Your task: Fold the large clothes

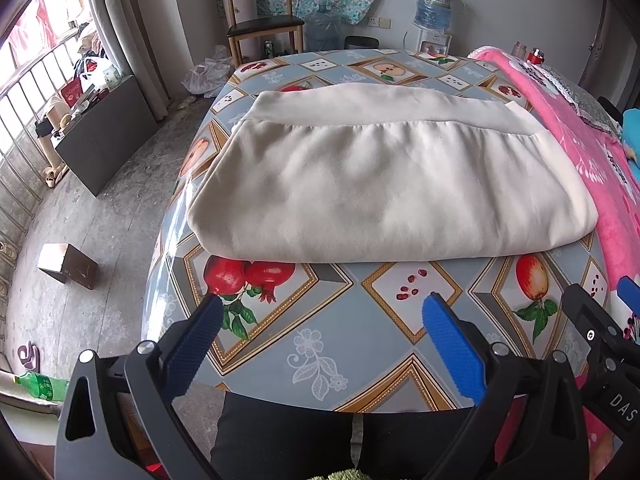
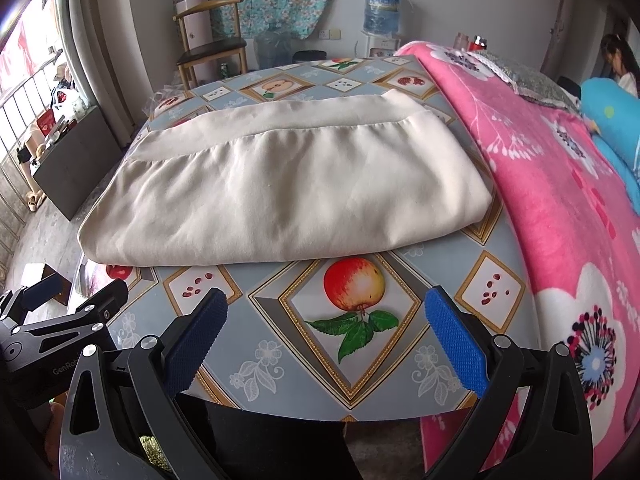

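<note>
A cream garment [image 1: 384, 184] lies folded into a thick flat rectangle on the fruit-patterned table [image 1: 332, 344], its ribbed hem band toward the far side. The same cream garment [image 2: 288, 192] fills the middle of the right wrist view. My left gripper [image 1: 322, 304] hovers open over the table's near edge, short of the garment, nothing between its blue fingers [image 1: 448, 344]. My right gripper [image 2: 326, 300] is also open and empty, just to the right of the left one, above the printed apple. The right gripper's tip [image 1: 628, 292] shows at the left view's right edge.
A pink flowered blanket [image 2: 560, 208] covers the table's right side, with a blue pillow [image 2: 608, 120] beyond. A wooden chair [image 1: 260, 20], water bottles and a dispenser [image 1: 434, 12] stand at the far wall. A dark cabinet [image 1: 104, 136] and a box [image 1: 68, 266] sit on the floor left. A person [image 2: 622, 64] is far right.
</note>
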`<state>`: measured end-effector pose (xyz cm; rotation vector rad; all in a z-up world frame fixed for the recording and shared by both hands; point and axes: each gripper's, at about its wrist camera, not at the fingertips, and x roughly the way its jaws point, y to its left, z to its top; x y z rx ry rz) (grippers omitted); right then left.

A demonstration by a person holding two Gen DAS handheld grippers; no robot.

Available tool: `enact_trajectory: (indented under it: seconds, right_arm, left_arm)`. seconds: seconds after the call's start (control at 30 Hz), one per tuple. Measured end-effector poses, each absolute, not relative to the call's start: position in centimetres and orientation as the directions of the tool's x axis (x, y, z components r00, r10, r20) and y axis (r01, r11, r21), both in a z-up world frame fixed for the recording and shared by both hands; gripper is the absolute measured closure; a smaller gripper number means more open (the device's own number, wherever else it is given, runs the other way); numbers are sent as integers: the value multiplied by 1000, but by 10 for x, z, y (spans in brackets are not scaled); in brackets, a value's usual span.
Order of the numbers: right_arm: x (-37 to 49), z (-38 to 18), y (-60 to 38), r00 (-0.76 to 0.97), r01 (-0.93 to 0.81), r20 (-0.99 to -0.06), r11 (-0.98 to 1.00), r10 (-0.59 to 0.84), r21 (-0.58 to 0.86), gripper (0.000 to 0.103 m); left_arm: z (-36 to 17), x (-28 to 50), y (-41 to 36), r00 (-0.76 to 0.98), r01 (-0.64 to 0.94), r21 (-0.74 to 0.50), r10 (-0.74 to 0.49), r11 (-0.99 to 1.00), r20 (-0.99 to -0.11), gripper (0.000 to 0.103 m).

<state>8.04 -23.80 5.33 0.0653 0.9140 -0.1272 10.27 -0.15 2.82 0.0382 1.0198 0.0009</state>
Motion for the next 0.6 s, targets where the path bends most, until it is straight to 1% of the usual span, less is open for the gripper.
enact_trajectory:
  seconds: [0.6]
  right_arm:
    - [81, 54, -240, 598, 145, -797, 989, -85, 4, 7]
  left_arm:
    - [27, 103, -7, 522, 24, 41, 22, 999, -853, 5]
